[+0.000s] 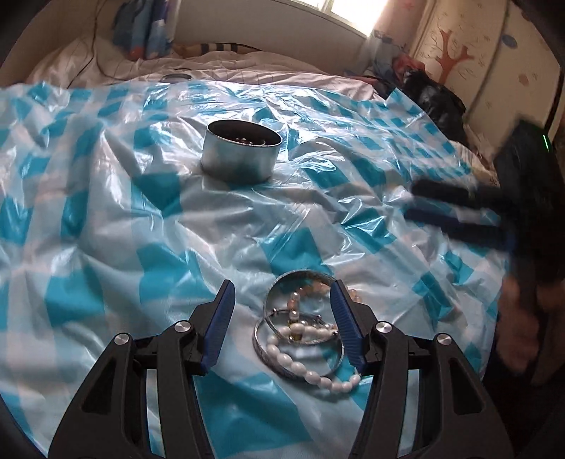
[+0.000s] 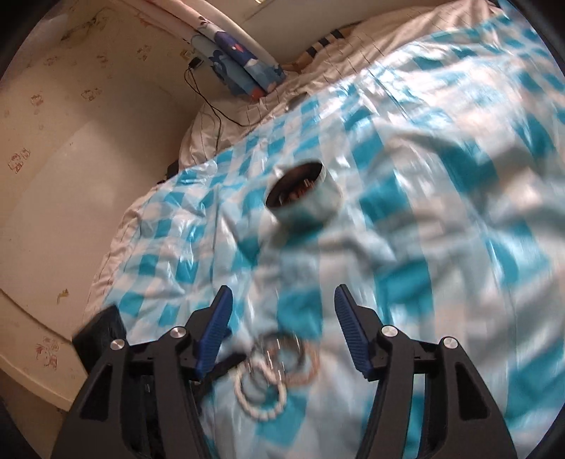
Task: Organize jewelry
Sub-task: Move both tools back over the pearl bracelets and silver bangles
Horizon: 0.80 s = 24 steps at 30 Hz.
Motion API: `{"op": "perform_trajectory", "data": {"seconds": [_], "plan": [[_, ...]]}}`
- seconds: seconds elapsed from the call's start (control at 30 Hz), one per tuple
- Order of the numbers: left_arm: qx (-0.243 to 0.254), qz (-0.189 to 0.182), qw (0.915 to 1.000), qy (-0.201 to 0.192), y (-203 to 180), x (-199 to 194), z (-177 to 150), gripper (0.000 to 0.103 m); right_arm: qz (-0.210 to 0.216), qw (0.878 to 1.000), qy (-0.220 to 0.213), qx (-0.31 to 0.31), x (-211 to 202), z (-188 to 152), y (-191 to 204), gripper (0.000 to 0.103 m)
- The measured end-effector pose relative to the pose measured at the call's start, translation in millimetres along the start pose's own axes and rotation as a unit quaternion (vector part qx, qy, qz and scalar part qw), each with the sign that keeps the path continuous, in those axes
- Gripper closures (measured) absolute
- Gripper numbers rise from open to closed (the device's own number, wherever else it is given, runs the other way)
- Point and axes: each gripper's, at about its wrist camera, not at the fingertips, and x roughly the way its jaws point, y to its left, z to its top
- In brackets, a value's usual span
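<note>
A tin [image 1: 242, 155] stands on the bed [image 1: 106, 229]; nearer the camera than the tin lies a heap of bracelets [image 1: 300, 335].

Daylight pours from a blown-out bright window [image 1: 348, 10] at the top of the left wrist view, throwing white glare across the crinkled blue-and-white checked plastic sheet [image 1: 141, 226]. The right wrist view is heavily motion-smeared. Both bend and darken at their round fisheye edges.

blue-white checked sheet [image 1: 106, 247], silver tin [image 1: 242, 155]
</note>
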Motion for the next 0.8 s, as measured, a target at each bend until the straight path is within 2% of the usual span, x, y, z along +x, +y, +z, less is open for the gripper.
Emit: {"op": "perform_trajectory", "data": {"seconds": [0.13, 0.2, 0.23, 0.3, 0.37, 0.43, 0.47, 0.5, 0.6, 0.63, 0.67, 0.7, 0.8], "plan": [[0.018, 0.004, 0.9998, 0.005, -11, 3, -3, 0.05, -0.014, 1.0, -0.002, 0.005, -19, -32, -2, 0.044], [0.031, 0.012, 0.9995, 0.002, -18, 2, -3, 0.05, -0.004, 1.0, -0.006, 0.009, -32, -40, 0, 0.044], [0.027, 0.014, 0.9995, 0.002, -18, 3, -3, 0.05, 0.0, 1.0, -0.02, -0.007, -44, -44, 4, 0.044], [0.011, 0.017, 0.9998, 0.001, -16, 4, -4, 0.05, 0.0, 0.998, -0.049, -0.042, -59, -48, 6, 0.035], [0.006, 0.018, 0.9998, 0.001, -15, 5, -5, 0.05, 0.01, 0.995, -0.081, -0.053, -67, -52, 0, 0.034], [0.005, 0.03, 0.9995, 0.007, -13, 9, -10, 0.05, 0.021, 0.997, -0.076, -0.004, -60, -49, -16, 0.034], [0.004, 0.032, 0.9994, 0.01, -11, 11, -11, 0.05, 0.054, 0.996, -0.063, 0.028, -53, -46, -23, 0.034], [0.001, 0.031, 0.9995, 0.009, -10, 11, -12, 0.05, 0.078, 0.994, -0.064, 0.028, -50, -44, -23, 0.034], [-0.014, 0.022, 0.9997, 0.001, -4, 14, -7, 0.05, 0.038, 0.995, -0.086, -0.027, -42, -45, -14, 0.034], [-0.016, 0.018, 0.9997, 0.002, -3, 17, -6, 0.05, 0.033, 0.996, -0.074, -0.02, -32, -44, -18, 0.034], [-0.011, 0.018, 0.9998, 0.004, -3, 19, -5, 0.05, 0.048, 0.997, -0.062, -0.005, -25, -43, -22, 0.033], [-0.004, 0.019, 0.9998, 0.007, -4, 22, -5, 0.052, 0.065, 0.996, -0.053, 0.01, -17, -41, -28, 0.034], [-0.004, 0.028, 0.9994, 0.021, 2, 33, -5, 0.07, 0.06, 0.997, -0.054, 0.016, -12, -39, -36, 0.033]]}}
